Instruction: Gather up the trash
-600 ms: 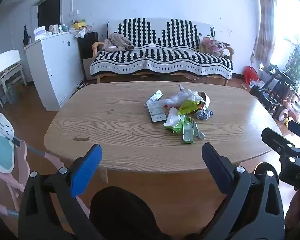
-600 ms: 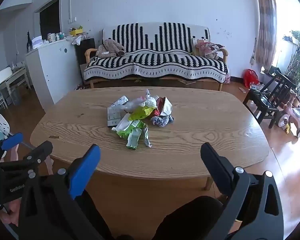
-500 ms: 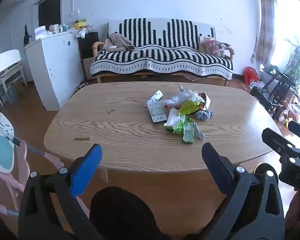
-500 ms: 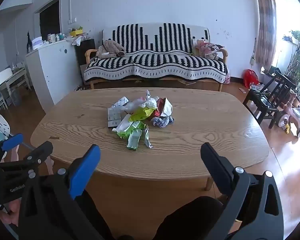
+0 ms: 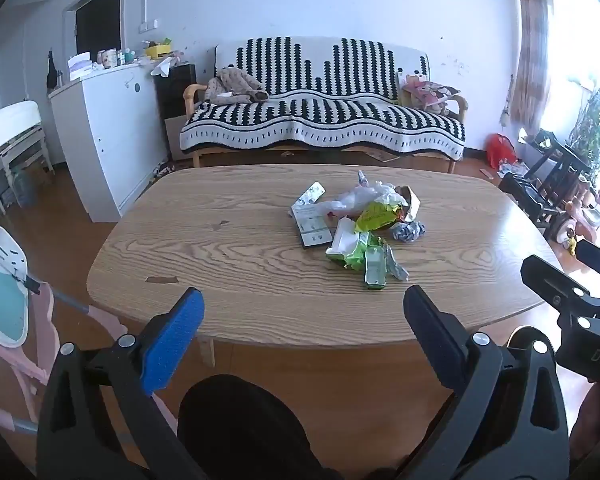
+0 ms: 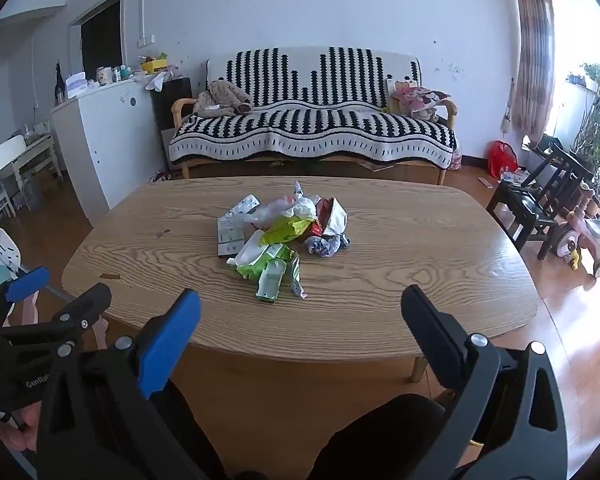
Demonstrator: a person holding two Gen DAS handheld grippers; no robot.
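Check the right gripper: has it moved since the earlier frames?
Barely. The wooden table sits slightly lower in the right gripper's view, hinting at a tiny tilt or shift; both grippers are open and empty.

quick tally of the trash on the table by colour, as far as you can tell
green wrappers: 2
yellow packet: 1
red and white packet: 1
clear plastic bag: 1
white printed cards: 2
grey crumpled wad: 1
silvery strip: 1
total: 9, though the pile overlaps

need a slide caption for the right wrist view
Open right gripper held short of a wooden table with a trash pile.
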